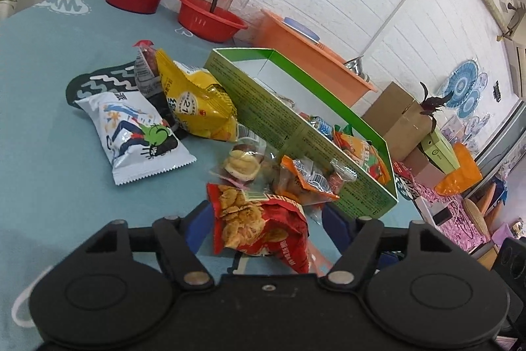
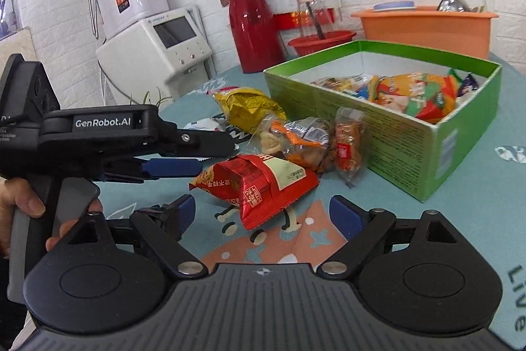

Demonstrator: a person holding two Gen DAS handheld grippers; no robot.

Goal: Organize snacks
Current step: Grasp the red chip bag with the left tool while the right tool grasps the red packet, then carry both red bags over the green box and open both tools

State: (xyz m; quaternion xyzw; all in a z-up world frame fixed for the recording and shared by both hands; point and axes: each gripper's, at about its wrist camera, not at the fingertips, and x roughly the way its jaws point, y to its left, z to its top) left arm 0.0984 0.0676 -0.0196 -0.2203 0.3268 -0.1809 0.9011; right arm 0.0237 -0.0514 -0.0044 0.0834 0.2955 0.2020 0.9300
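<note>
Red snack bag (image 1: 259,226) between gaping left tool (image 1: 266,219) fingers, right tool (image 2: 259,216) wide too — white packet (image 1: 134,137) left-view only

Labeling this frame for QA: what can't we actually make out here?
- Green box contents: left wrist view, the near wall hides most of the snacks inside.
- White snack bag: right wrist view, mostly hidden behind the left claw.
- Left claw grip: the red snack bag sits between its open fingers; contact can't be told.
- Small print on the red snack bag: too small and blurred in both views.
</note>
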